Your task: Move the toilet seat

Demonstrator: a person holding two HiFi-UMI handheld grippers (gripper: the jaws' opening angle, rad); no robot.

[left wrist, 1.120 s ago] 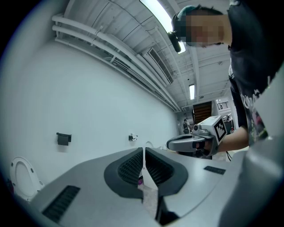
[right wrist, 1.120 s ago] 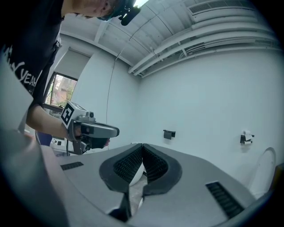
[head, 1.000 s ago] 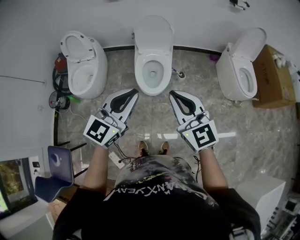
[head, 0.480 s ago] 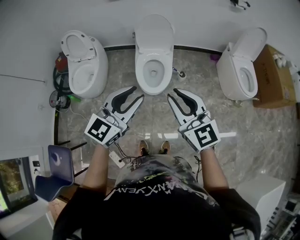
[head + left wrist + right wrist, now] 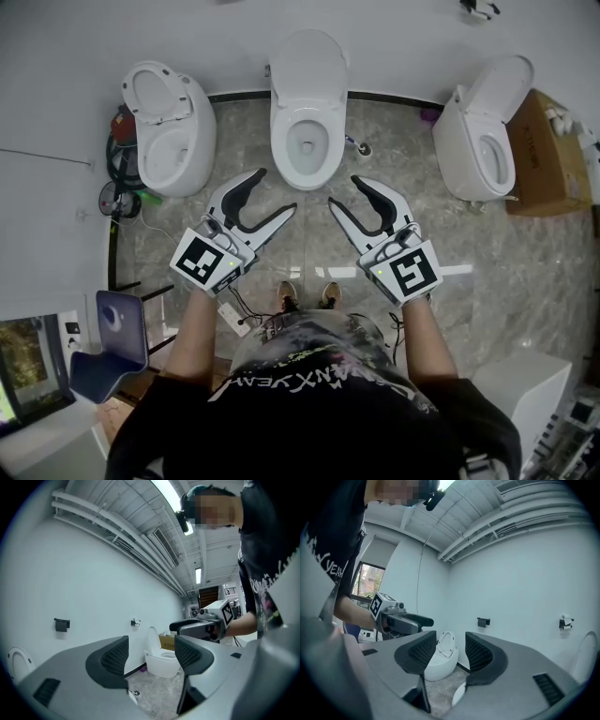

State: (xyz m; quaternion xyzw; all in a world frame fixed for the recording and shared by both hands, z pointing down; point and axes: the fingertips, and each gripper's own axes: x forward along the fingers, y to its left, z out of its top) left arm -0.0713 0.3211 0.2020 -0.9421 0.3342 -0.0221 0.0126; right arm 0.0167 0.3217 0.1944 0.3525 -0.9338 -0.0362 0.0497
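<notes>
Nearest me, both grippers hang in mid-air above the grey marbled floor [image 5: 309,230], just beyond my shoes [image 5: 307,295], touching nothing. The left gripper [image 5: 273,192] has its fingers [image 5: 112,660] well apart and opening. Nothing sits between them, only a far view of the right-hand toilet [image 5: 161,660] and a cardboard box [image 5: 166,641] behind it. The right gripper [image 5: 345,192] is also opening, its fingers [image 5: 480,656] set narrower than the left pair and likewise bare. The left-hand toilet [image 5: 440,660] shows through that gap from a distance. The fingers are pale grey shells with dark, ribbed inner pads curved like shallow scoops. The two grippers angle in toward each other, with open floor between them and clear room ahead up to the bowl. Straight ahead stands the middle toilet [image 5: 307,164], glossy white and oval. Its toilet seat [image 5: 283,141] appears to lie flat on the bowl rim while the lid [image 5: 307,66] stands upright against the white wall. It is well apart from both grippers. A small brush holder [image 5: 361,148] sits on the floor just beside its right flank. The left-hand toilet stands off to one side, the right-hand toilet and the brown box to the other.
</notes>
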